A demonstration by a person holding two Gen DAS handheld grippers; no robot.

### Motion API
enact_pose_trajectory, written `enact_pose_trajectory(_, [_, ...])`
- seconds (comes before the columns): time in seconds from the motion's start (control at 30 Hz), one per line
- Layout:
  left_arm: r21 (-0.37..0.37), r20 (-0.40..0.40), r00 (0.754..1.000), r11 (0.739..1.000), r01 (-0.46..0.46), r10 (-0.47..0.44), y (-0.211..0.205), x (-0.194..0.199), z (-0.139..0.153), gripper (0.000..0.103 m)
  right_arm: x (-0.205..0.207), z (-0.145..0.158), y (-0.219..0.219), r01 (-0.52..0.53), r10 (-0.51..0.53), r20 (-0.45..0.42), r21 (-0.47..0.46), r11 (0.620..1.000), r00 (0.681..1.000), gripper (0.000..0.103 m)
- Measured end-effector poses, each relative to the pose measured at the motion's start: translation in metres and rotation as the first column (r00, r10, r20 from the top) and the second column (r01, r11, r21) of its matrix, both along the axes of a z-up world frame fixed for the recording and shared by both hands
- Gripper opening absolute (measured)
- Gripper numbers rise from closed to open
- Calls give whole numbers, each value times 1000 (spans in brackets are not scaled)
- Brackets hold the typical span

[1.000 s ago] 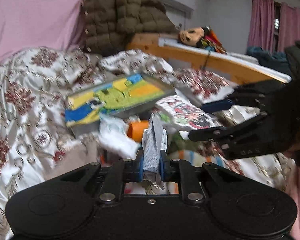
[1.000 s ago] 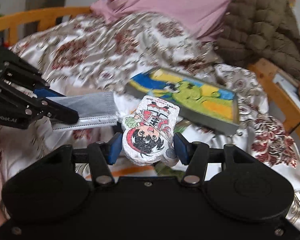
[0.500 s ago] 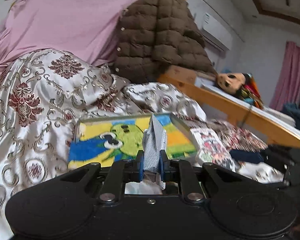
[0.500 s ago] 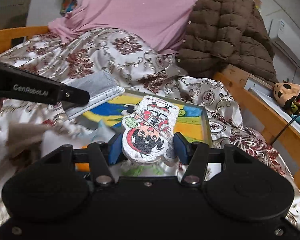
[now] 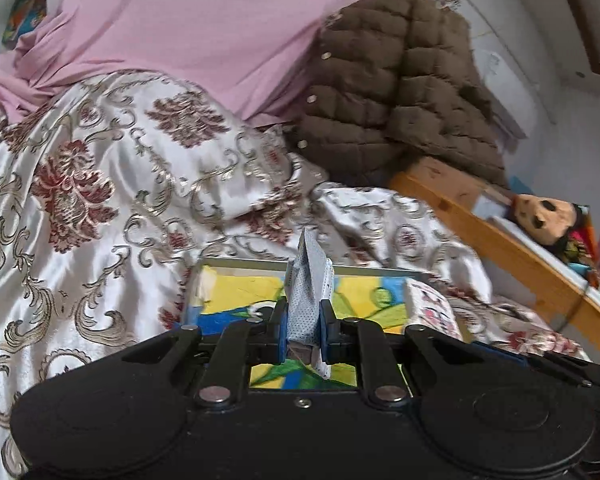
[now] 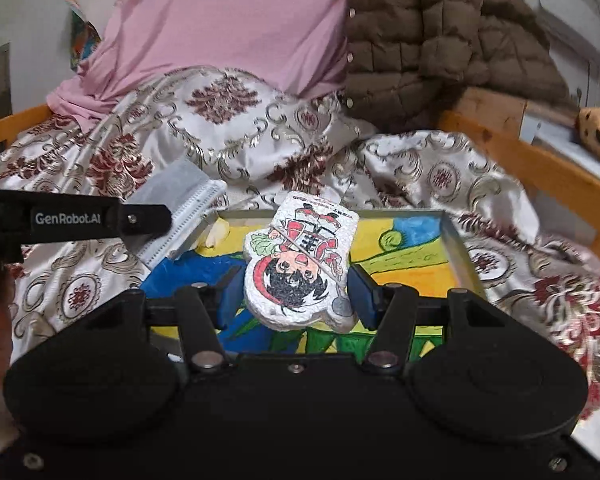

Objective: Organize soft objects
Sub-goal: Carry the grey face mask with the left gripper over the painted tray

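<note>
the left gripper (image 5: 304, 330) is clamped on a folded grey face mask (image 5: 308, 280), which stands up between the blue pads at the centre of the left wrist view; in the right wrist view the same mask (image 6: 179, 204) sticks out past the left tool's black finger at the left edge, over the tray's upper left corner. the right gripper (image 6: 295, 300) is closed on a white cartoon-printed sponge (image 6: 300, 264), the pads pressing its sides low in the middle of the frame, the printed figure upside down. both held things hang over a shallow tray (image 6: 456, 240) with a painted blue, yellow and green bottom, lying on a cream and maroon patterned quilt (image 6: 227, 128). a pink cloth (image 6: 235, 20) fills the upper centre, a brown quilted jacket (image 6: 440, 32) the upper right, and a wooden bed rail (image 6: 540, 172) runs down the right side.
</note>
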State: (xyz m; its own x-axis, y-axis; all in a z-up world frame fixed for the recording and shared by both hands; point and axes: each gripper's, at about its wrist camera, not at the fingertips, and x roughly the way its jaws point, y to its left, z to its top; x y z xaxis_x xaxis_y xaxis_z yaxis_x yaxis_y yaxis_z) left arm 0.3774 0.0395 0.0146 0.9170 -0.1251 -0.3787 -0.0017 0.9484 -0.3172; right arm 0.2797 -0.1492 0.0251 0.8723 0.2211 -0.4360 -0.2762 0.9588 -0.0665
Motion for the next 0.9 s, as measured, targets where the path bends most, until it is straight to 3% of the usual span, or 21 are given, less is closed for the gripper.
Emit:
enact_pose_trajectory(0.27, [4,-124,991,998,-56,56,26,33,-32,16,44,-38,22,-17,10,-130,-54,998,991,47])
enact_pose_trajectory(0.57, [15,-216,976,1000,14,-10,23,49,-57,16,103,-53,49,-15,0,-204,-71,997,979,47])
enact_pose_trajectory(0.9, [16,-287,957,999,43,-37,20,57,-72,16,122,-81,58,-1,-22,-286,-82,997,958,47])
